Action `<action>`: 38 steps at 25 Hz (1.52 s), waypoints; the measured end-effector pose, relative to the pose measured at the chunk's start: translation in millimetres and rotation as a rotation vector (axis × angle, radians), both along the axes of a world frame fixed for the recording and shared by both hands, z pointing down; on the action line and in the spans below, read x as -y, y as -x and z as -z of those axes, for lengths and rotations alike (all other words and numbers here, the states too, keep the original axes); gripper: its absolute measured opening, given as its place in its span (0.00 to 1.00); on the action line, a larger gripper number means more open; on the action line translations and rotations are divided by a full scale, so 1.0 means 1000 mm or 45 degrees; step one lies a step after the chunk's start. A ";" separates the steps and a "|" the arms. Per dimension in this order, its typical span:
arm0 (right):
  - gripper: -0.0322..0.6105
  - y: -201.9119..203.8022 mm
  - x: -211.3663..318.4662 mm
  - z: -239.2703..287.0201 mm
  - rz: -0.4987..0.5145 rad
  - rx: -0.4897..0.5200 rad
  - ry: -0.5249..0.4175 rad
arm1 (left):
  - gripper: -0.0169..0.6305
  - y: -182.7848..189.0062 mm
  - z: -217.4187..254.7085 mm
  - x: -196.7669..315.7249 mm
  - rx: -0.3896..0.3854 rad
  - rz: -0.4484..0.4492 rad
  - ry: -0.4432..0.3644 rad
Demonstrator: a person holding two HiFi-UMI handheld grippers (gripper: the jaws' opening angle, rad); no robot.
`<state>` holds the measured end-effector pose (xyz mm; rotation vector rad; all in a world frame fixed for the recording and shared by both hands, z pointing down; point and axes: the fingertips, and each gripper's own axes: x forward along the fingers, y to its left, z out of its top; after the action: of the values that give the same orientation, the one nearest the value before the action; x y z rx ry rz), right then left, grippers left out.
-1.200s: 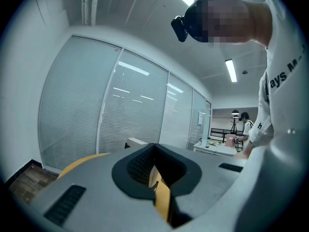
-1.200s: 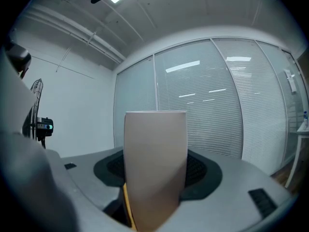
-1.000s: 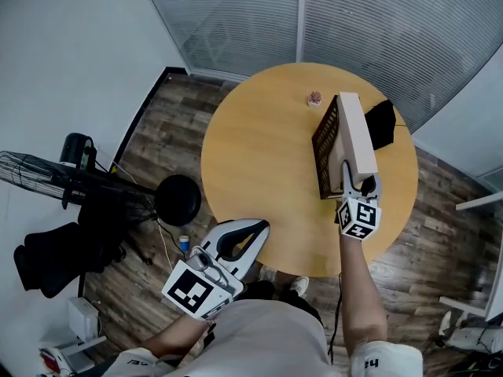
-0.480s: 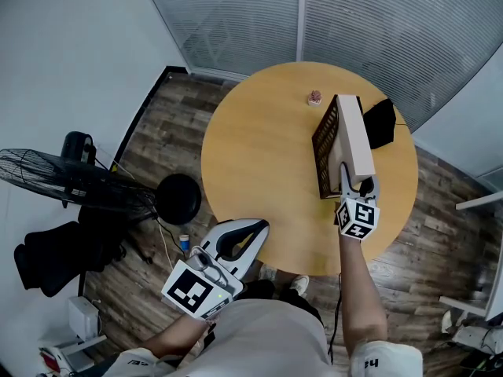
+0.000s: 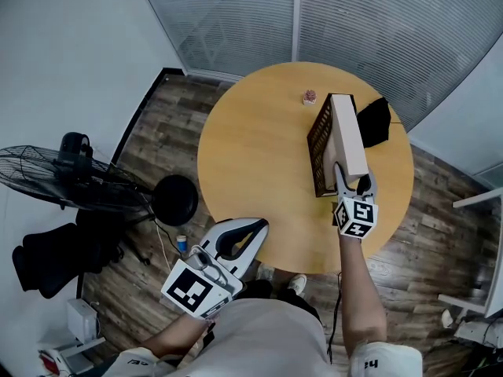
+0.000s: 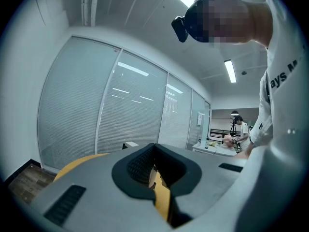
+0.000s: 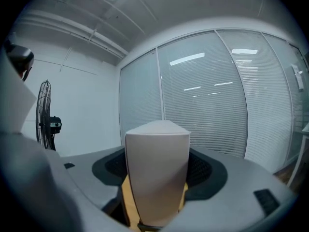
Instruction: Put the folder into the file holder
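Observation:
A beige folder (image 5: 346, 136) stands on edge inside the dark mesh file holder (image 5: 317, 144) on the round wooden table (image 5: 251, 163). My right gripper (image 5: 352, 181) sits at the folder's near end. Its jaws are opening, and the folder (image 7: 157, 173) stands between them with a small gap showing at each pad. My left gripper (image 5: 258, 228) hangs low at the table's near edge, over the floor. It is shut and holds nothing; a sliver of tabletop shows through its notch (image 6: 159, 197).
A black object (image 5: 374, 122) lies on the table just right of the holder. A small pink thing (image 5: 310, 96) sits behind it. A fan (image 5: 71, 183) and a black round stool (image 5: 174, 199) stand on the floor to the left. Glass walls with blinds close the back.
The folder and holder sit slightly further left in the head view, and the folder looks narrower from above. The right gripper stays at its near end. The left gripper has not moved.

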<state>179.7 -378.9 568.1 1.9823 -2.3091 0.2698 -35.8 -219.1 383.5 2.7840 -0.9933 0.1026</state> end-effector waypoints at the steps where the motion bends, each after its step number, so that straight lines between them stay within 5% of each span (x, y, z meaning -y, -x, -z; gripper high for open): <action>1: 0.55 0.000 -0.001 0.004 0.005 0.000 -0.001 | 0.06 -0.001 0.001 0.000 -0.002 -0.002 -0.001; 19: 0.54 0.008 -0.084 0.100 0.218 -0.022 -0.078 | 0.06 -0.037 0.021 -0.019 -0.059 -0.068 -0.058; 24: 0.41 0.017 -0.114 0.134 0.303 -0.058 -0.113 | 0.06 -0.046 0.026 -0.025 -0.062 -0.088 -0.075; 38: 0.29 0.030 -0.185 0.213 0.436 -0.070 -0.153 | 0.06 -0.067 0.044 -0.040 -0.083 -0.118 -0.120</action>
<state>149.9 -193.7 355.1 1.5750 -2.6263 0.0515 31.3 -178.7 339.7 2.8990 -0.8754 -0.0226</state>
